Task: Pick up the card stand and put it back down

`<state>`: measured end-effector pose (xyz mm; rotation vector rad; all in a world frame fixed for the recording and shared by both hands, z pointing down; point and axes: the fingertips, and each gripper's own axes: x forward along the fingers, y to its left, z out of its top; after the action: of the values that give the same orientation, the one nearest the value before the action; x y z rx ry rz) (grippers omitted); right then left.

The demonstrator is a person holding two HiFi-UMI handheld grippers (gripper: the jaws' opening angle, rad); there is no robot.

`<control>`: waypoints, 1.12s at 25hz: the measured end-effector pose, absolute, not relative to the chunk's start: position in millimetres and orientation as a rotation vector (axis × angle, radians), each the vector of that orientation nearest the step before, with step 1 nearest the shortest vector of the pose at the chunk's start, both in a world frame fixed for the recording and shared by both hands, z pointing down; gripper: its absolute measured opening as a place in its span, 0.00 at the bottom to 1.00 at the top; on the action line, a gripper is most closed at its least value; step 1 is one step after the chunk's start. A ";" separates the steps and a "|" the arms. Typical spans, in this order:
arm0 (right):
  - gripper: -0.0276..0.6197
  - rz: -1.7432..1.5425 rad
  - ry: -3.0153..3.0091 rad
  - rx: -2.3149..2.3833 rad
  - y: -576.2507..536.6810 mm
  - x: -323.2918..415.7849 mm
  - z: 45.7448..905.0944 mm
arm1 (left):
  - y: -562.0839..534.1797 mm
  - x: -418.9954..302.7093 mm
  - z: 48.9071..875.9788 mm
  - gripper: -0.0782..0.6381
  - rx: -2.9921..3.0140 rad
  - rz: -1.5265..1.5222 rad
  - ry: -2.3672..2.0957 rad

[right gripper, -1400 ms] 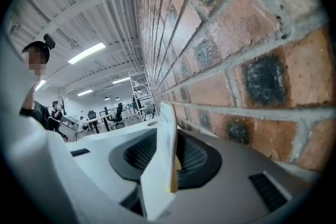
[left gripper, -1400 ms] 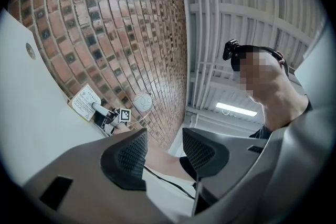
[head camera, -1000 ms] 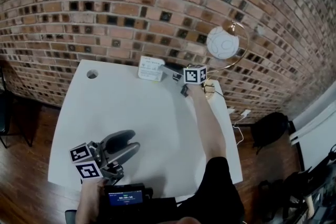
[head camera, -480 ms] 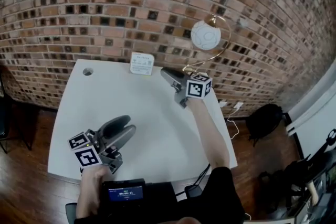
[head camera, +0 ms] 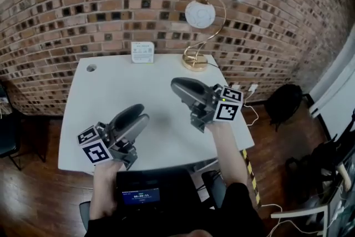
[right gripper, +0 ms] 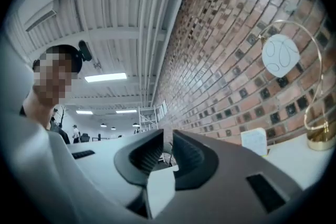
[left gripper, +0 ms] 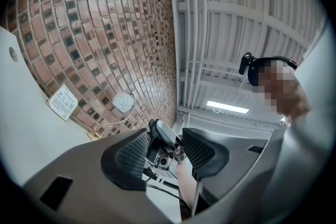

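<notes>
The card stand [head camera: 143,51], a small white upright sign, stands at the far edge of the white table [head camera: 111,86] against the brick wall. It also shows in the left gripper view as the card stand [left gripper: 64,102] and in the right gripper view as the card stand [right gripper: 254,141]. My right gripper [head camera: 177,86] hovers over the table's right middle, well short of the stand. Its jaws have just been closing to a thin gap with nothing between them, as the right gripper [right gripper: 168,152] shows. My left gripper [head camera: 136,114] hangs open and empty above the near left; in its own view the left gripper [left gripper: 165,152] frames the other one.
A brass arc lamp [head camera: 195,25] with a white globe stands at the back right of the table. A round cable hole [head camera: 91,67] sits at the back left corner. A black bag [head camera: 283,102] lies on the wooden floor to the right. A small screen [head camera: 138,195] is by my chest.
The right gripper has drawn back from beside the card stand toward me, rising, and its jaws have narrowed. The stand stays upright at the wall. The left gripper has lifted a little.
</notes>
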<state>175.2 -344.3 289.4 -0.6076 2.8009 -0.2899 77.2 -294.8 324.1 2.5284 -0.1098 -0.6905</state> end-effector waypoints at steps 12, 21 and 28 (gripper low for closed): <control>0.14 -0.280 2.568 -0.424 -197.9 175.8 284.3 | -214.4 99.2 316.7 0.39 2.569 -0.625 -0.023; 0.14 -0.273 2.581 -0.441 -174.7 173.3 279.3 | -190.9 113.4 311.4 0.39 2.560 -0.595 -0.022; 0.14 -0.288 2.608 -0.436 -155.3 166.0 283.4 | -170.3 114.6 307.5 0.39 2.569 -0.607 -0.052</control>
<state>166.0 -155.3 283.4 -0.4363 2.6082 -0.2884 114.6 -170.3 307.5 2.5687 -0.0523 -0.6069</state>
